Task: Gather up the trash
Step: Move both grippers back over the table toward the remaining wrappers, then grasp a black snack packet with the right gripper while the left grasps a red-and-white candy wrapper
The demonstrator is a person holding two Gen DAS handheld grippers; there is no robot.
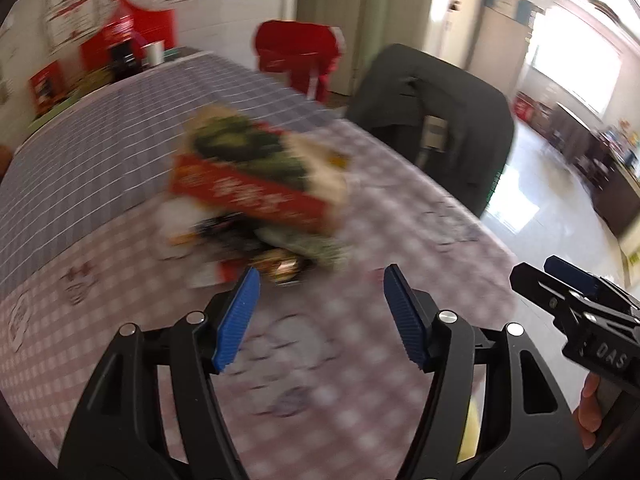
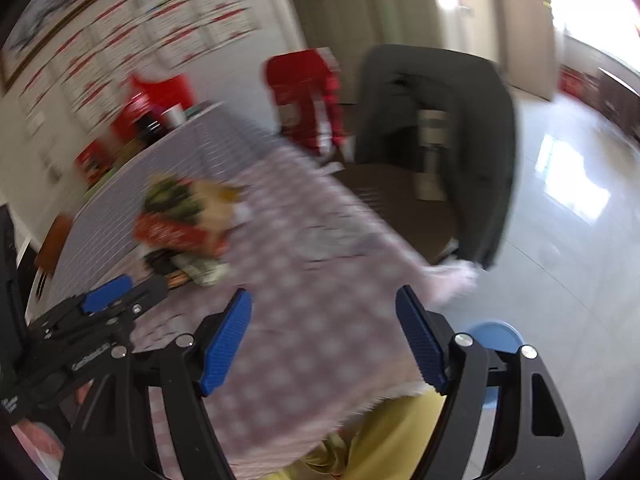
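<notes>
A blurred pile of trash [image 1: 256, 188] lies on the pink checked tablecloth [image 1: 120, 280]. It is a red carton with green and beige packaging on top and crumpled wrappers [image 1: 280, 260] underneath. My left gripper [image 1: 322, 280] hovers just in front of the wrappers, open, with only cloth between its blue pads. To its right, beyond the table's edge, is my right gripper [image 1: 548, 272]. In the right wrist view the pile [image 2: 180, 224] sits to the upper left. My right gripper [image 2: 323, 296] is open over the tablecloth [image 2: 320, 240] near its corner, holding nothing, and the left gripper [image 2: 132, 286] is beside it.
A chair draped with a dark jacket [image 1: 432, 120] stands at the table's far right side, with a red-covered chair [image 1: 300, 52] behind it. Red boxes and a cup [image 1: 154, 52] crowd the table's far end. A blue stool [image 2: 496, 336] and yellow fabric [image 2: 392, 432] are below the near corner.
</notes>
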